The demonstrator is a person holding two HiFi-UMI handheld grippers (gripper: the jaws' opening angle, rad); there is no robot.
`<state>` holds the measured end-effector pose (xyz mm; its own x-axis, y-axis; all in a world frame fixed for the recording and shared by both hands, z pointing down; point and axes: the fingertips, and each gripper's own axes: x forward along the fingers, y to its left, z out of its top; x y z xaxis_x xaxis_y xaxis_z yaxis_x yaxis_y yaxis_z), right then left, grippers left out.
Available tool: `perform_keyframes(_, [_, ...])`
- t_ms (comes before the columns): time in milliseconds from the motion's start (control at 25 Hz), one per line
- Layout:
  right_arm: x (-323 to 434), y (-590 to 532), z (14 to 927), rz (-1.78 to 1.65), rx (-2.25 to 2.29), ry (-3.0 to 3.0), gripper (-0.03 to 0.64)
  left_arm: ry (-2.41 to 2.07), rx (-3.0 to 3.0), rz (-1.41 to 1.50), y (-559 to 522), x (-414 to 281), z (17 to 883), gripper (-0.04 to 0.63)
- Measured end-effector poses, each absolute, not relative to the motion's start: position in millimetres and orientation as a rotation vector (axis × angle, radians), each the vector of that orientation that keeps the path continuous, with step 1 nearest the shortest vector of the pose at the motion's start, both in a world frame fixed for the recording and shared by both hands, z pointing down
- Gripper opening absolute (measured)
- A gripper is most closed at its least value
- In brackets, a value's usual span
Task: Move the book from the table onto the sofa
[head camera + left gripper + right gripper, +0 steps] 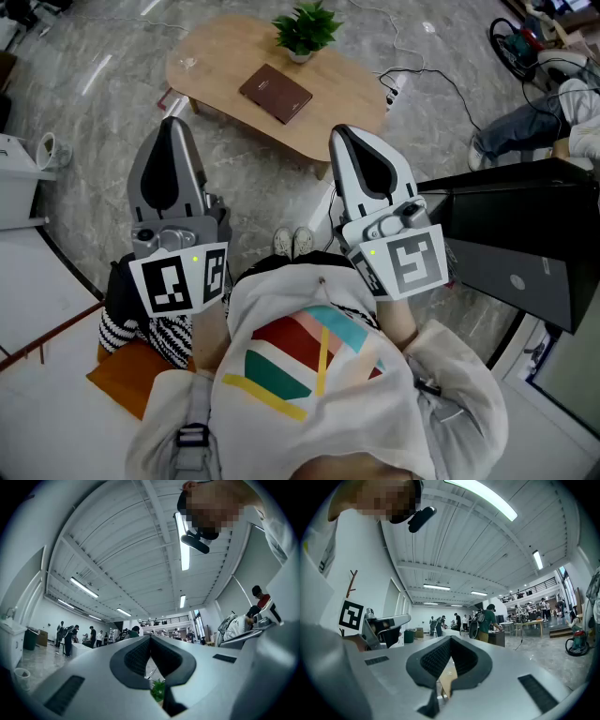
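Lying flat on the low wooden table (216, 58), the dark brown book (275, 93) is sitting closed near what looks like a small pale pot (300, 56) holding a leafy green plant (306, 26). The left gripper (173, 124) and right gripper (345, 134) are hovering well apart from the table, jaws pressed together on nothing.

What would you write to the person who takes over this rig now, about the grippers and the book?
Left gripper: jaws shut, empty, held short of the low, light wooden table.
Right gripper: jaws shut, empty, beside the left one.
Brown rectangular book: lies flat on that table, close to the small green potted plant but apart from it.
Done: nothing; the book is untouched.
To do: open a gripper, pick up the book, carry it to the sofa, which no view clearly shows.
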<state>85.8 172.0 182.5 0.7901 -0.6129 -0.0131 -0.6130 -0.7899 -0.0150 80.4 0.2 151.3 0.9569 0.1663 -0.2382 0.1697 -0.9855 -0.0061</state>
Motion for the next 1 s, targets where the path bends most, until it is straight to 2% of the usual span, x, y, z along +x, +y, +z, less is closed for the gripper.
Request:
perform_keyframes(480, [94, 172, 181, 0.019, -2.969, 0.998, 0.014, 0.346, 3.142, -0.341, 19, 89, 157, 0.006])
perform_keyframes(1000, [92, 192, 199, 0.016, -2.926, 1.04, 0.014, 0.148, 3.192, -0.318, -2, 73, 163, 0.006])
